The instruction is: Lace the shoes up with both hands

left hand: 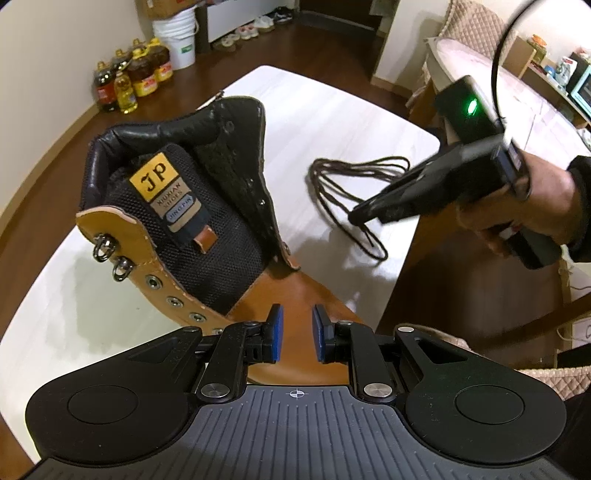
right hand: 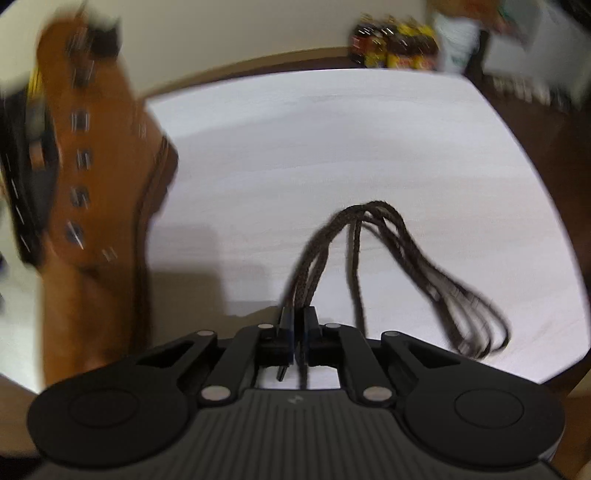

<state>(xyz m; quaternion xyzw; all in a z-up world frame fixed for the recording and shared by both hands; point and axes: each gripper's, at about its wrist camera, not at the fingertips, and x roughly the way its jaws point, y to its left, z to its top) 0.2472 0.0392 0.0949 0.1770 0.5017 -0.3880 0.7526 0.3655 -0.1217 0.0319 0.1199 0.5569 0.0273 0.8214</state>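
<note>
Warm indoor light, moderately bright. Left wrist view sharp, except motion smear on the right gripper. Glossy table shows soft glare and a shadow just beside the boot. Right wrist view motion-blurred throughout, worst on the boot and far bottles. Fisheye bends the table edges.

boot: tan, unlaced, tongue open, on white table | lace: dark brown, bundled, lifted

Home: cooking oil bottles on floor, shoes along wall
</note>
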